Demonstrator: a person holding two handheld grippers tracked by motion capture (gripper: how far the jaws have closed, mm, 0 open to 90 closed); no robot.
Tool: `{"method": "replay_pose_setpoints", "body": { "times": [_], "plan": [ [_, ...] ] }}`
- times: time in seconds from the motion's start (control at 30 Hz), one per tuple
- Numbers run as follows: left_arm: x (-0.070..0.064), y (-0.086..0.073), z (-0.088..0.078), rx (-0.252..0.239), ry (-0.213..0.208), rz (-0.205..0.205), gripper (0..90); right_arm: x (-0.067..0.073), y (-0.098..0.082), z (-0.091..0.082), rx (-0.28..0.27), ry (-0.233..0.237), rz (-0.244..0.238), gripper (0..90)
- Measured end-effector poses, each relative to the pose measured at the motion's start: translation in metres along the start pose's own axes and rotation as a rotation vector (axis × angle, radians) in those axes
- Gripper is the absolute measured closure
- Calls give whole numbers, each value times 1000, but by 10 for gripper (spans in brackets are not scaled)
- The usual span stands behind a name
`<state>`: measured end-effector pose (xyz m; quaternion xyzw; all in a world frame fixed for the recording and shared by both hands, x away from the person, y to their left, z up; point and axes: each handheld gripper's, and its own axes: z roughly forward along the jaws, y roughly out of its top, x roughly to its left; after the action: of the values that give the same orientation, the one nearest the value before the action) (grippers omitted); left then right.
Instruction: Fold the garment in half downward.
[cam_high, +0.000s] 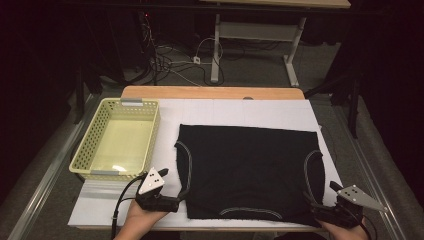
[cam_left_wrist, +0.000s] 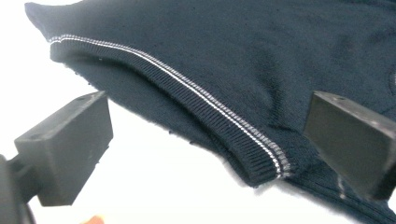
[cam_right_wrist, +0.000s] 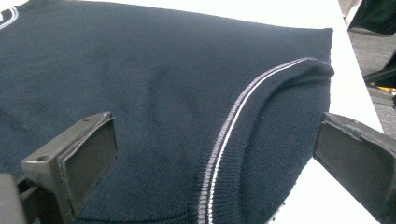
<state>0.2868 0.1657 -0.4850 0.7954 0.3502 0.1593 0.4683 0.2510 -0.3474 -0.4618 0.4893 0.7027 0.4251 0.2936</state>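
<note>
A dark knitted garment (cam_high: 248, 170) with pale striped ribbed trim lies flat on the white table cover (cam_high: 240, 111), its folded near edge toward the person. The left gripper (cam_high: 176, 202) sits at the garment's near left corner, jaws spread wide, the ribbed striped edge lying between them without either pad pressing on it. The right gripper (cam_high: 320, 212) sits at the near right corner, likewise wide open, with the trimmed edge between its jaws. A pale yellow basket (cam_high: 119, 140) stands just left of the garment.
</note>
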Motion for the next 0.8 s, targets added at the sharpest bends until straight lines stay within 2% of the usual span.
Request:
{"method": "replay_pose_setpoints", "body": {
  "times": [0.17, 0.27, 0.33, 0.43, 0.5, 0.7, 0.8],
  "plan": [
    [5, 2, 2, 16, -18, -30, 0, 0, -7, -2, -1, 11, -2, 3],
    [3, 4, 6, 40, 4, 17, 0, 1, -8, -4, -14, 22, 4, 3],
    [2, 5, 8, 58, 7, 23, 0, 4, -8, -4, -21, 32, -2, 3],
    [4, 3, 7, 37, -7, 10, 0, 11, -6, -2, -25, 70, 3, 4],
    [5, 3, 6, 25, -9, -2, 0, 17, -4, -1, -33, 75, -9, 3],
    [5, 2, 5, 21, -14, 1, 0, 38, 5, 3, -70, 104, -21, 3],
    [6, 2, 4, 13, -13, -10, 4, 49, 9, 6, -81, 141, -33, 4]
  ]
}}
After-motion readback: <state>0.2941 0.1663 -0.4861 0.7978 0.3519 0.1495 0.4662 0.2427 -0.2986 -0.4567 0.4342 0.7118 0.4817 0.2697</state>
